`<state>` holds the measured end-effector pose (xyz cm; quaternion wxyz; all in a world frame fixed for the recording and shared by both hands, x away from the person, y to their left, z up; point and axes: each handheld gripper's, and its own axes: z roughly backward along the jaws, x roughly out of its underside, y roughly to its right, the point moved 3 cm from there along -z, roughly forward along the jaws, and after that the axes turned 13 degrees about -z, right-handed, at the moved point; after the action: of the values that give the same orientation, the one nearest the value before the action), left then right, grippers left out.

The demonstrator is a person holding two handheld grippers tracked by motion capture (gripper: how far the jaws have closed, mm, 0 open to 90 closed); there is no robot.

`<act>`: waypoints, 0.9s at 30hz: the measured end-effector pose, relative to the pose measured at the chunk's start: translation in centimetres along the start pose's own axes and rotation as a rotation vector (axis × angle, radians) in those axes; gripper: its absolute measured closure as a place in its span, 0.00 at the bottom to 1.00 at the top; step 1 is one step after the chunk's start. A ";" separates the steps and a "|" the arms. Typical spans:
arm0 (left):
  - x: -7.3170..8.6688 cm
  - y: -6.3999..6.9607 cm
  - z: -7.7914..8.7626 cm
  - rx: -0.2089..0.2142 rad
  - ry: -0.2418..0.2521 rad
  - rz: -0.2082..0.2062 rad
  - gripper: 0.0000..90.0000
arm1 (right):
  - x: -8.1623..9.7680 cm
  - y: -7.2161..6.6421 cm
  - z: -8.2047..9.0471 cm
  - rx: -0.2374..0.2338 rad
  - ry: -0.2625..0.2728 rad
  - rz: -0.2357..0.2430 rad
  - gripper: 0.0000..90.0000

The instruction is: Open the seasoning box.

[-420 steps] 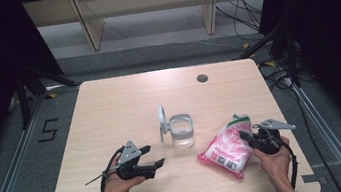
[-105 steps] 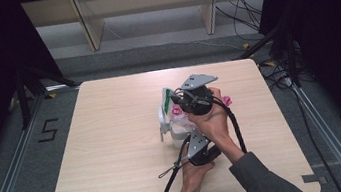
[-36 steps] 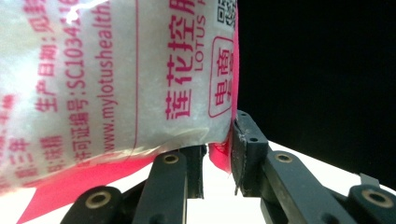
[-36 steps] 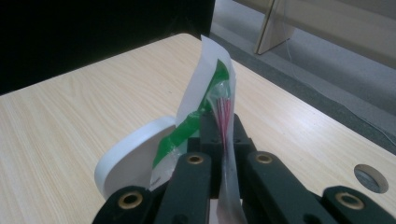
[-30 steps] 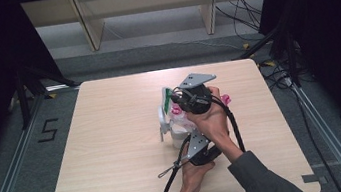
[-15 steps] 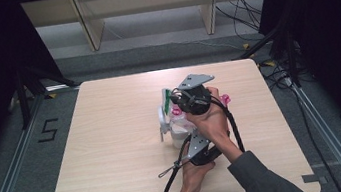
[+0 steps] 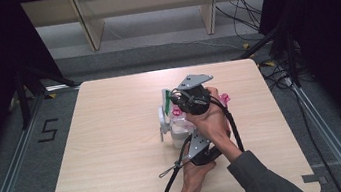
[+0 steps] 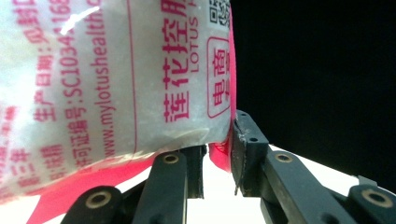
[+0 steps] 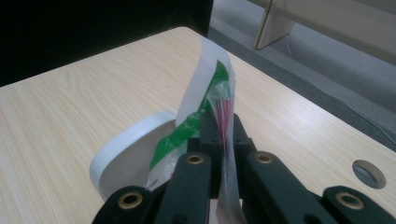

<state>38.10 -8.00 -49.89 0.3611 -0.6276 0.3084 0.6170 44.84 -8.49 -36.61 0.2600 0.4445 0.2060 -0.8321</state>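
Note:
A white and pink printed bag (image 7: 177,112) hangs over a clear glass jar (image 7: 179,136) at the table's middle. In the high view my right gripper (image 7: 175,101) holds the bag's upper end and my left gripper (image 7: 192,142) comes in from below. In the left gripper view the bag (image 8: 116,79) looms close, and my left gripper (image 8: 219,156) is shut on its pink lower edge. In the right gripper view my right gripper (image 9: 219,123) is shut on the bag's green and white top strip (image 9: 205,98).
A white round lid (image 7: 163,122) leans on edge against the jar's left side; it sits just beyond the jaws as the lid (image 9: 126,158) in the right gripper view. A small round hole (image 9: 369,173) is in the tabletop (image 7: 115,149). Cables trail towards the front edge.
14 s ago the bag lay at the front right with the grippers apart near the front edge. Both now hold it over the jar. Nothing has visibly moved over the last second.

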 end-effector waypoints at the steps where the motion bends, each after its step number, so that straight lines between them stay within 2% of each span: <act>1: 0.0 0.0 0.1 -0.009 -0.011 -0.001 0.84 | -0.1 0.0 0.0 -0.003 0.006 0.000 1.00; 2: 0.0 0.0 0.2 -0.009 -0.031 -0.006 0.84 | -0.1 0.2 0.2 -0.010 0.001 -0.006 1.00; 5: 0.0 0.1 -0.1 0.006 0.000 0.001 0.84 | 0.0 0.2 0.0 0.001 0.003 0.004 1.00; 6: 0.0 0.1 -0.1 0.006 0.001 0.001 0.84 | 0.1 0.1 0.0 -0.004 -0.019 0.007 1.00; 7: 0.0 0.0 0.0 0.001 0.000 0.000 0.84 | 0.1 0.1 0.0 -0.005 -0.009 -0.009 1.00; 11: 0.0 0.1 0.0 0.006 0.000 -0.001 0.84 | 0.0 0.1 -0.1 -0.001 0.004 -0.009 1.00; 22: -0.1 0.0 0.1 -0.002 -0.002 -0.005 0.84 | 0.0 0.2 0.1 -0.010 -0.003 -0.017 1.00; 23: -0.1 0.0 0.2 -0.009 -0.029 -0.008 0.84 | -0.1 0.3 0.1 -0.010 0.002 -0.014 1.00; 27: -0.1 0.0 0.2 -0.008 -0.027 -0.009 0.84 | 0.0 0.3 0.1 -0.010 0.003 -0.020 1.00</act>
<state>37.96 -7.82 -49.81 0.3653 -0.6222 0.2982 0.6249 44.96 -8.73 -36.56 0.2539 0.4422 0.2150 -0.8329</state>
